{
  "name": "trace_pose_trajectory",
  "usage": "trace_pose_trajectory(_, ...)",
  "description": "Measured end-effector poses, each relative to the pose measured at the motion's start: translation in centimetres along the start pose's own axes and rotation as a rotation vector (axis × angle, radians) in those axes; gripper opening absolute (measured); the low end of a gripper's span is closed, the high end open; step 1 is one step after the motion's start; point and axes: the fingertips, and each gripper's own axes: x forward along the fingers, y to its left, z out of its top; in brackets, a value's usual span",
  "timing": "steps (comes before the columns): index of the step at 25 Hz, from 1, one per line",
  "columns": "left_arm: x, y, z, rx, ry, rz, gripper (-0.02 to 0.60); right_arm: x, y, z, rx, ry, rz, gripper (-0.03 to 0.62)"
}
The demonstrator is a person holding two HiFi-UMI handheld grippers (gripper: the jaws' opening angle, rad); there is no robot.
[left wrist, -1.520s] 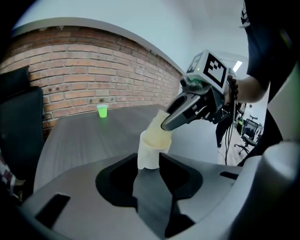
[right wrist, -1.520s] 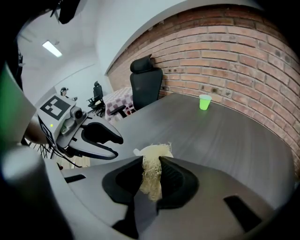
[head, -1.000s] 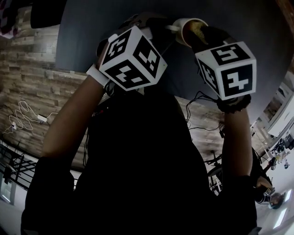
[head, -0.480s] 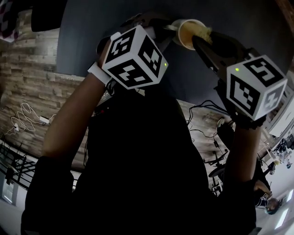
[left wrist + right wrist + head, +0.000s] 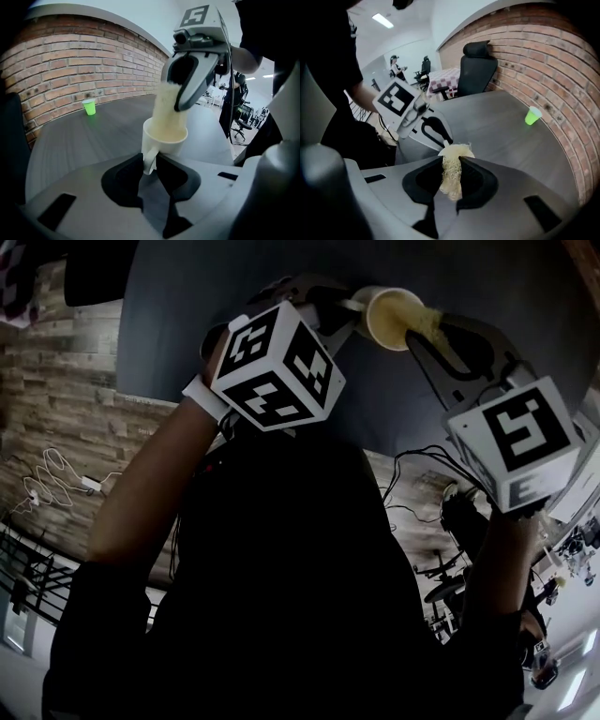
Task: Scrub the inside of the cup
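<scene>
The dark table [image 5: 93, 136] lies under both tools.

The left gripper [image 5: 150, 161] is clamped on the cup [image 5: 165, 140], its jaws pinching the handle [image 5: 149, 163]. This puts the cup just ahead of the jaw tips, mouth up and open to the other tool. Gripping the handle likely steadies the cup against the rubbing and leaves the rim clear.

The right gripper [image 5: 451, 164] is clenched on the scrubber [image 5: 451, 180], a pale fibrous wad. The wad sticks out past the jaw tips, so it can reach into the cup ahead of the jaws.

The left gripper view shows the handle pinch and the scrubber going down into the cup's mouth. The right gripper view shows the hold on the wad, but the wad hides nearly all of the cup. The head view alone shows both tools meeting at the cup's rim. No view settles whether the cup's base rests on the table.

A green cup [image 5: 531, 116] stands well beyond both tools, near the brick wall, and has no part in this.
</scene>
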Motion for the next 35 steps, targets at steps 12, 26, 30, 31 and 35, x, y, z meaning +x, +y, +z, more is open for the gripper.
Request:
trace_pose_trajectory(12, 0.2, 1.1, -0.7, -0.071, 0.016, 0.023, 0.083, 6.5, 1.1, -0.6, -0.127, 0.144, 0.095, 0.083)
trace_pose_trajectory(26, 0.2, 0.4, -0.9, -0.057, 0.022, 0.029, 0.081, -3.9, -0.1, 2.3, 0.07, -0.147, 0.034, 0.083)
trace_pose_trajectory(30, -0.3, 0.5, -0.5, -0.04, 0.019, 0.04, 0.081, 0.1, 0.3, 1.3, -0.095, -0.036, -0.093, 0.083)
trace_pose_trajectory(31, -0.6, 0.6, -0.6, -0.046, 0.023, 0.044, 0.081, 1.1, 0.5, 1.6, -0.116, -0.038, -0.118, 0.083)
trace_pose_trajectory(35, -1.0, 0.8, -1.0, -0.101, 0.023, 0.037, 0.081, 2.7, 0.9, 3.5, -0.178, -0.058, -0.16, 0.083)
